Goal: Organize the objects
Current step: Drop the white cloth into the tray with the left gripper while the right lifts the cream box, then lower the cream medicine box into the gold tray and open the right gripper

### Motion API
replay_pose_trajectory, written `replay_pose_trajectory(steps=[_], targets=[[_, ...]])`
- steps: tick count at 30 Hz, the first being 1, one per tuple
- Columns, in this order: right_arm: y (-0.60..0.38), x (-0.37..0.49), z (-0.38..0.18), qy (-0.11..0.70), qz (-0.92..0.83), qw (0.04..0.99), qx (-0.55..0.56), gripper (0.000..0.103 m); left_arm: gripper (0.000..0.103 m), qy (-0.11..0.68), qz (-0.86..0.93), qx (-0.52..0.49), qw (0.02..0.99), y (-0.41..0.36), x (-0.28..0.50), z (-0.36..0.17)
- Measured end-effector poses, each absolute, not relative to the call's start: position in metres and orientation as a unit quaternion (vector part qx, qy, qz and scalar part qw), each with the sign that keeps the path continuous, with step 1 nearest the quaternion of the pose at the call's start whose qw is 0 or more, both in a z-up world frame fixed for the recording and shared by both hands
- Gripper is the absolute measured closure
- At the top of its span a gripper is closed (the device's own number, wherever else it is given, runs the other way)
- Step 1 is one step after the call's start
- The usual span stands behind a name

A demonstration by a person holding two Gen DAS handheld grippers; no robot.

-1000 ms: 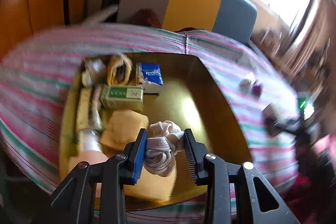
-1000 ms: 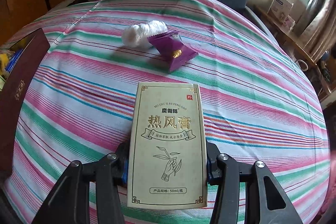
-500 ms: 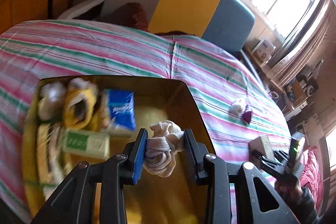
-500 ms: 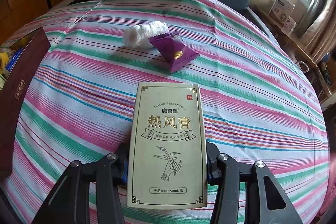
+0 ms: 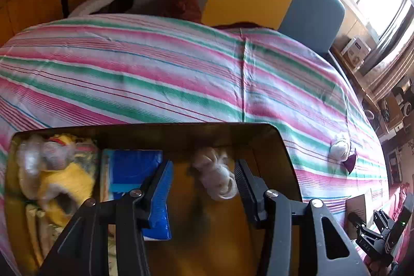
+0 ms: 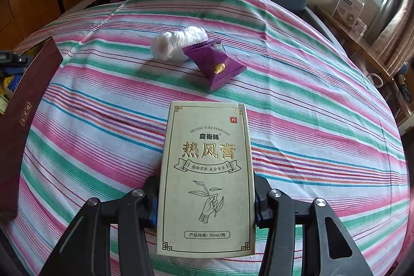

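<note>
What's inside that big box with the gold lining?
Inside the box: a white rope bundle, a blue tissue pack, and a yellow-and-white plush thing. The left gripper covers whatever lies nearer the camera.

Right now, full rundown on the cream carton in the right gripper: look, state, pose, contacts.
The cream carton is a flat rectangular paperboard box, pale cream, with a gold key-pattern border, gold Chinese characters, the line "MO SHU SI RE FENG GAO", a hand-and-sprig drawing and "50ml" near its base. It looks intact and closed. The right gripper clamps its long edges low down, printed face toward the camera, over the striped cloth. Whether it touches the cloth can't be told.
</note>
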State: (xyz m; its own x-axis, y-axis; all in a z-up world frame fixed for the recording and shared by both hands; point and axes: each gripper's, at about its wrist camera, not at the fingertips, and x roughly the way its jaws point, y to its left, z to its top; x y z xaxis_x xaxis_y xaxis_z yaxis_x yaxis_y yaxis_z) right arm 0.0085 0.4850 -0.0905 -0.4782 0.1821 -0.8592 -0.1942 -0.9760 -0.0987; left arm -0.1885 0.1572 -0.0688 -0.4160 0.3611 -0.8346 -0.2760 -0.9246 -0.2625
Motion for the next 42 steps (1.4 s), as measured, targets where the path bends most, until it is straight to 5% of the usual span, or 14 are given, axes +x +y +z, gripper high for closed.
replay_pose_trajectory(steps=[11, 22, 33, 42], targets=[[0.484, 0.008, -0.091, 0.0, 0.86, 0.114, -0.497, 0.052, 0.047, 0.017, 0.889, -0.427, 0.163, 0.109, -0.098, -0.011], [0.466, 0.004, -0.072, -0.003, 0.861, 0.124, -0.492, 0.052, 0.047, 0.006, 0.895, -0.431, 0.114, 0.038, -0.046, -0.018], [0.297, -0.027, 0.001, -0.02, 0.898, -0.048, -0.436, 0.052, 0.047, -0.018, 0.901, -0.422, 0.101, 0.013, -0.029, -0.02], [0.191, -0.096, -0.055, 0.017, 0.837, -0.097, -0.538, 0.051, 0.047, -0.037, 0.895, -0.432, 0.1, -0.003, -0.025, -0.029]])
